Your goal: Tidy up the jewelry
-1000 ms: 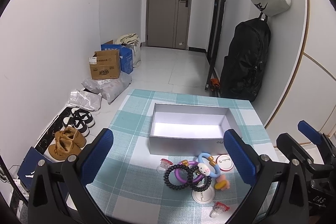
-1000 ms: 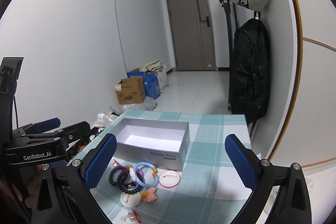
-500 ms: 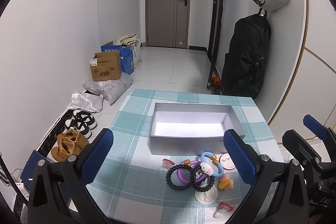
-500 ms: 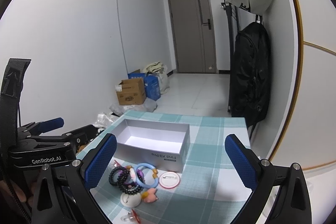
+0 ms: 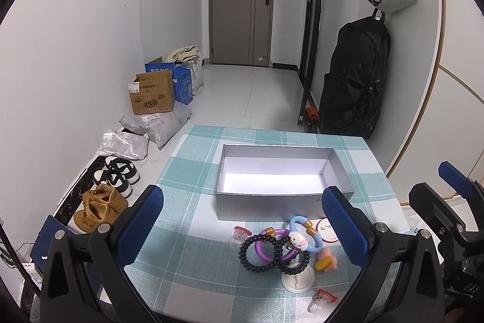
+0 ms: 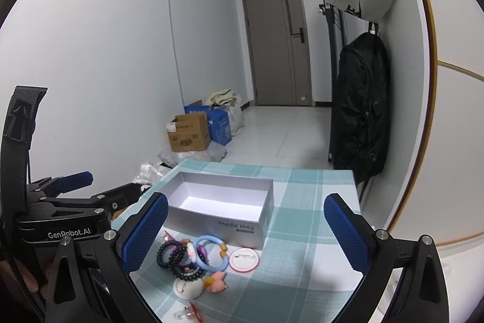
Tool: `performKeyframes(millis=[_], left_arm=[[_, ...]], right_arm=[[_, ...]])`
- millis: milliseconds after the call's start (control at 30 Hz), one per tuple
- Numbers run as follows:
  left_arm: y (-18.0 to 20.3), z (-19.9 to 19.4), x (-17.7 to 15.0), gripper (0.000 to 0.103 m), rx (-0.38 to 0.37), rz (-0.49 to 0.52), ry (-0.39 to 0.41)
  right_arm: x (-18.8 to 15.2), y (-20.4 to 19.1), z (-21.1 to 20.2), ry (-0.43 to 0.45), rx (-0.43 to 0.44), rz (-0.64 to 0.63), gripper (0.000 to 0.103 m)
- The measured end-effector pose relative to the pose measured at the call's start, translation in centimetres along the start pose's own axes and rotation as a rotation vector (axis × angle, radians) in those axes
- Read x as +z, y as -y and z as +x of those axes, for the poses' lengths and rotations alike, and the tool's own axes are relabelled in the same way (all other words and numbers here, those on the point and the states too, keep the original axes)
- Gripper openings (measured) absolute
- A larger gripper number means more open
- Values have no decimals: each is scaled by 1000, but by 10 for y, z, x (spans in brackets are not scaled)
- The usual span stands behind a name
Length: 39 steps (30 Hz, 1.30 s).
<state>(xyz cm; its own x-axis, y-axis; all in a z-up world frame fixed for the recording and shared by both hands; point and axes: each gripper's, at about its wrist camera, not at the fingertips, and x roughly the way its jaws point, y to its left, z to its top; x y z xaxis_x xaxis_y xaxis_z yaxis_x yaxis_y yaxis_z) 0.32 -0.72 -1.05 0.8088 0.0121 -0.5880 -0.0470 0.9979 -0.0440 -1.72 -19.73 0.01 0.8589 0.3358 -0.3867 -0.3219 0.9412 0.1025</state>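
Hovering wide apart, both empty: left claw (image 5: 246, 229), right claw (image 6: 246, 232); jewelry pile (image 5: 284, 247) between fingers, below.

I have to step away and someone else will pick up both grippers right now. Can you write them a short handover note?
Left gripper: open, holding nothing, above the near part of the table.
Right gripper: open, holding nothing, alongside it.
Silver box: on the checked tablecloth, looks empty.
Jewelry pile: hair ties, bracelets and small charms heaped on the cloth just in front of the box; round pink-rimmed badge beside the pile.
Done: nothing is in the box yet.
Left: move every piece from the cloth into the box.
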Motion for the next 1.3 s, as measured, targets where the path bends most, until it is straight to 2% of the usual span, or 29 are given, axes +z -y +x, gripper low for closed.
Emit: performKeyframes(millis=[167,400,533,800,933,1033,1300], left_arm=[[-3,4,1,102,-17,-16,-18],[-10,15,2,102,-107,-51,-73],[-21,23,4,102,-148,-84,-110],[-54,40,6,102,-142,-173,-151],[-70,52,4,102,-138,-241,-192],[-76,59,2,102,-144,-273,-224],[-79,70,-5,102,-138,-247,-299]], right_arm=[[0,1,2,-7,10,6,103],[0,-7,10,-33,50,-30,103],[-4,-8,23,-96,99,-27,103],[-18,-15,52,-231,218,-21,99],[-27,-22,69,-310,286,-22,90],[-32,-25,82,-356,302,-25,84],[-42,-24,105,-476,384,26,54]])
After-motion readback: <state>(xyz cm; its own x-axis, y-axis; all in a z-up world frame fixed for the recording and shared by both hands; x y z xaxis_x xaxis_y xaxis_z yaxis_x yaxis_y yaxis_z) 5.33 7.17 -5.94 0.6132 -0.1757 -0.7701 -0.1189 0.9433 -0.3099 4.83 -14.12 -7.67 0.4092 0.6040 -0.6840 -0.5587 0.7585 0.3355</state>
